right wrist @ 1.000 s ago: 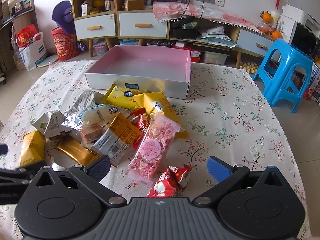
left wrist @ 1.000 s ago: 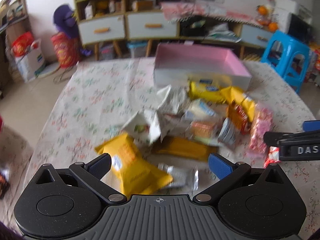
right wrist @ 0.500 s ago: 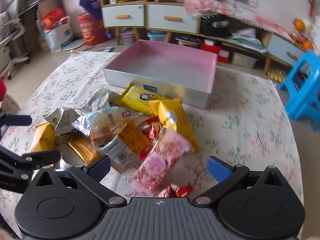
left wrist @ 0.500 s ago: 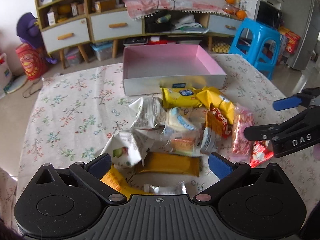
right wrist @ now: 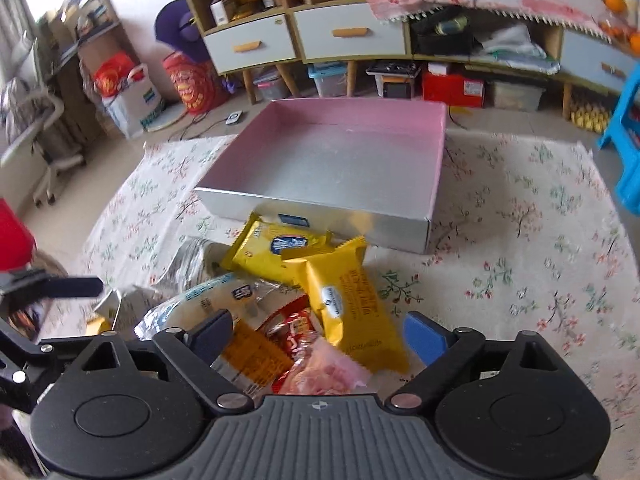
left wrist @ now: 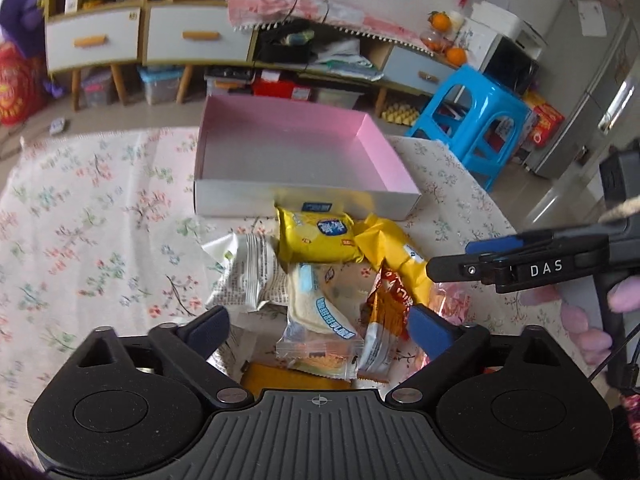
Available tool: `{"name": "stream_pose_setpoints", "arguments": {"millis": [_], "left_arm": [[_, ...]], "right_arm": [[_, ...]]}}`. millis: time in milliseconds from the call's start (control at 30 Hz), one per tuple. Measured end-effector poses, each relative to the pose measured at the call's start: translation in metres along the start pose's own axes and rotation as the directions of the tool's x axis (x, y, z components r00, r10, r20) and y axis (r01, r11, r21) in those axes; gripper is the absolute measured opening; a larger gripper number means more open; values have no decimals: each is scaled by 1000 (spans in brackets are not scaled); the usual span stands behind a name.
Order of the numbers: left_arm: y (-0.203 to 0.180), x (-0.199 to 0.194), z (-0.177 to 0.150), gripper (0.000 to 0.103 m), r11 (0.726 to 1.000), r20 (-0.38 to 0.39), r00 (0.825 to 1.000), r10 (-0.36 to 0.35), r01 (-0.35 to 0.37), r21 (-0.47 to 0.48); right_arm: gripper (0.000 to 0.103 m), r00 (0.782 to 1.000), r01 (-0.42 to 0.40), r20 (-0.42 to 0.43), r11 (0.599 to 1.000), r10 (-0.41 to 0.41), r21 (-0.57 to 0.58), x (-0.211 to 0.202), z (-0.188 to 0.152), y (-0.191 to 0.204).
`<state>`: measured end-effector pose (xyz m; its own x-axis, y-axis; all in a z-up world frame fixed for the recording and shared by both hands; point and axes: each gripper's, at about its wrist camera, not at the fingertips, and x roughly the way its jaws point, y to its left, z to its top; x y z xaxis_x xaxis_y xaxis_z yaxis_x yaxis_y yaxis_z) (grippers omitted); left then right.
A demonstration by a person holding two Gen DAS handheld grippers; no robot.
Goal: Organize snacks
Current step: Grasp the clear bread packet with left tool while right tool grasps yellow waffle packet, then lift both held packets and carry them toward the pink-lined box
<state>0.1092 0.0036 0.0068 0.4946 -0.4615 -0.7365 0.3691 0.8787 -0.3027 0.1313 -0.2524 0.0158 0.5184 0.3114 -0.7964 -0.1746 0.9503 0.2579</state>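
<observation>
A pile of snack packets lies on the floral tablecloth in front of an empty pink-lined box point(left wrist: 296, 152), which also shows in the right wrist view point(right wrist: 340, 160). The pile holds a yellow packet point(left wrist: 316, 238), a white printed packet point(left wrist: 250, 276), a clear cake packet point(left wrist: 320, 320) and an orange-red packet point(left wrist: 386, 312). My left gripper point(left wrist: 316, 326) is open and empty, low over the cake packet. My right gripper point(right wrist: 316, 336) is open and empty above a long yellow packet point(right wrist: 352, 300) and a pink packet point(right wrist: 324, 376). It also shows at the right of the left wrist view point(left wrist: 496, 258).
The table point(right wrist: 520, 240) has bare floral cloth to the right of the pile and to the left point(left wrist: 80, 240). A blue plastic stool point(left wrist: 476, 116) stands beyond the table's far right. Cabinets and drawers point(right wrist: 340, 32) line the back wall.
Both grippers have moved forward and lower over the pile, closer to the box. Both have stayed open and empty.
</observation>
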Motion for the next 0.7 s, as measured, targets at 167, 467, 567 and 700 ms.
{"name": "stream_pose_setpoints", "arguments": {"millis": [167,467,567,700], "left_arm": [[9,18,4,66,999,-26,999,-21,19,-51],[16,43,5,42,997,-64,997,-38,33,-74],[17,49,6,37,997,-70,997,-22,17,-73],[14,51,5,34,999,-59,998,1,-3,-36]], "right_arm": [[65,1000,-10,-15,998,11,64,12,5,-20],[47,997,-47,-60,985,58,163,34,9,-38],[46,996,-38,-69,988,49,152,40,8,-35],[46,996,-41,-71,989,51,144,45,8,-35]]}}
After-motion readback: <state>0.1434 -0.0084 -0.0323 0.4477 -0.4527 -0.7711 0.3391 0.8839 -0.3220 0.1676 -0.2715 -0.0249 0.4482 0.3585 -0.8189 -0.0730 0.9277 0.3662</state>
